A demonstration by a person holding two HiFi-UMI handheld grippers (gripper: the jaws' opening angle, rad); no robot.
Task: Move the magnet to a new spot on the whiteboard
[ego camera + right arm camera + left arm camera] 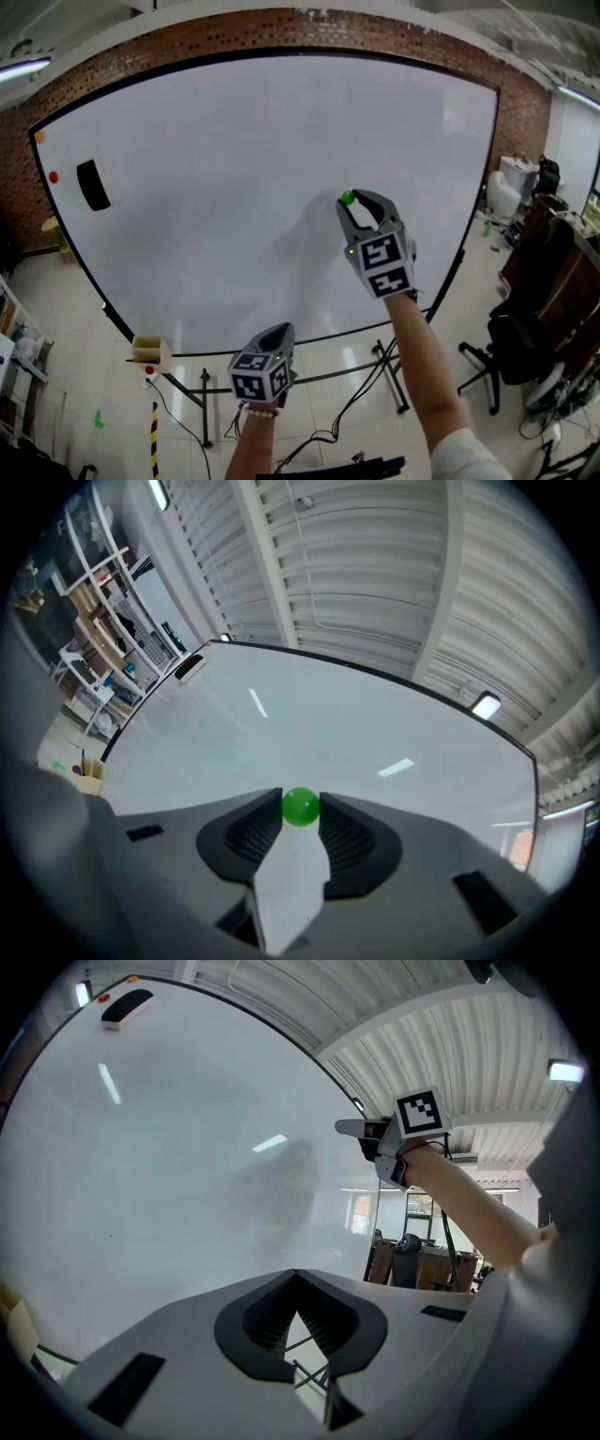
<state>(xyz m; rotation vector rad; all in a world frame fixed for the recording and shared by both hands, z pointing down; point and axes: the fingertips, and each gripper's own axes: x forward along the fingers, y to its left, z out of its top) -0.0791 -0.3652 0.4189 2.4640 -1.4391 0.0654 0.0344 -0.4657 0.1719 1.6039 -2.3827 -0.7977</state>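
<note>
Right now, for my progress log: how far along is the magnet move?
Done: the right claw grips the green magnet. In hand: it is raised before the whiteboard. Left: stick it on, let go. The left claw is shut, empty, lower down.

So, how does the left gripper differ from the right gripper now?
The left gripper is shut on nothing; the right gripper pinches a small green round magnet. In the head view the left gripper is low, near the large whiteboard's bottom edge; the right gripper is up before its surface. Both point at the whiteboard.
</note>
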